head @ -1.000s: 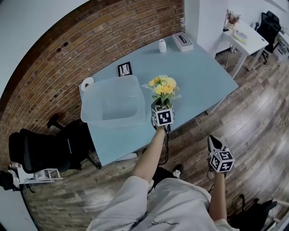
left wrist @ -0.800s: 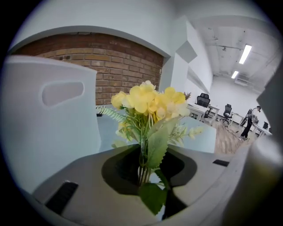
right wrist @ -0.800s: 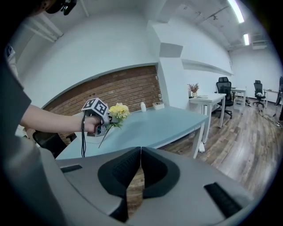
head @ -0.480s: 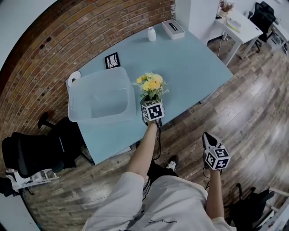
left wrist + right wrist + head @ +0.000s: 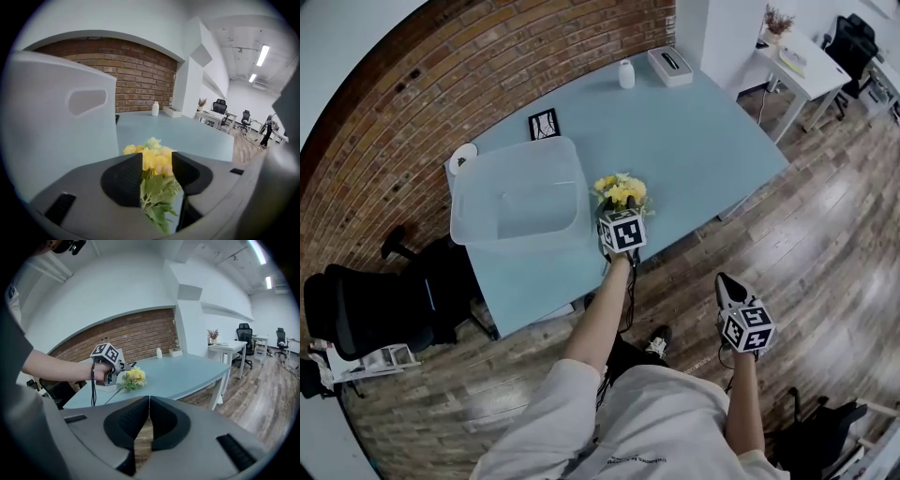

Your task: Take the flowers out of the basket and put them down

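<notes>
Left gripper point(image 5: 619, 212) jaws have just been opening, flowers point(image 5: 621, 190) loose between them, down on the table point(image 5: 703, 141) beside the basket point(image 5: 469, 202); back straight out, don't drag leaves; right gripper point(image 5: 724, 281) pinched closed, empty.

Yellow flowers point(image 5: 621, 190) beside clear basket point(image 5: 516, 148), blue table point(image 5: 703, 141)

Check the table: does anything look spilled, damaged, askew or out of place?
Nothing stands out. The translucent plastic bin sits upright on the blue table. The yellow flowers are beside it, between the jaws of the left gripper, which have just been opening. No spill or damage shows.
</notes>
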